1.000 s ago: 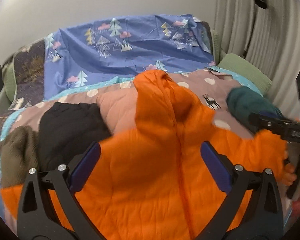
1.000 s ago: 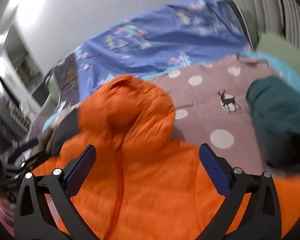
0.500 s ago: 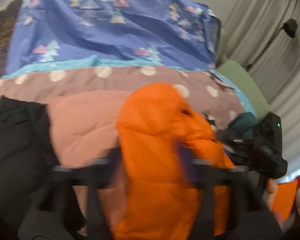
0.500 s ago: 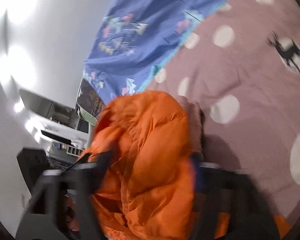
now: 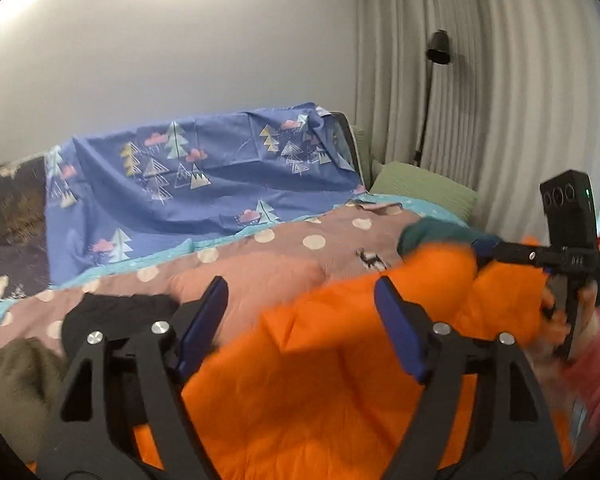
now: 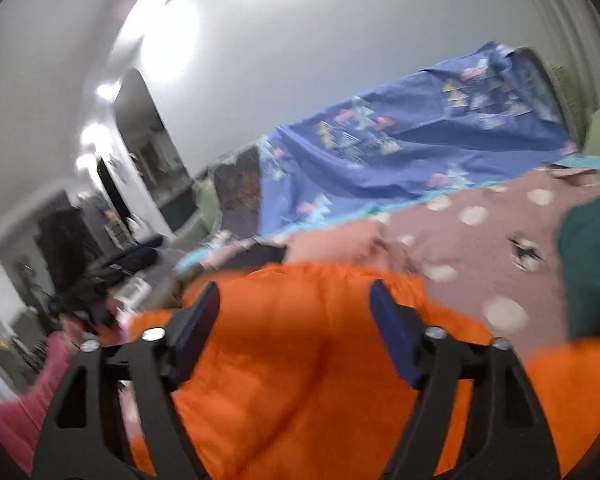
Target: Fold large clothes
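Both claws wide open, gripping nothing: left gripper and right gripper hover over orange jacket; judgement: pinch seam edges evenly w/ both before folding.

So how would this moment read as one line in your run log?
task: fold | item: orange jacket spread on bed | left gripper: open | right gripper: open

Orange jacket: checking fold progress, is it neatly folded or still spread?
Still spread: the orange jacket lies loose and rumpled across the bed, no tidy fold.
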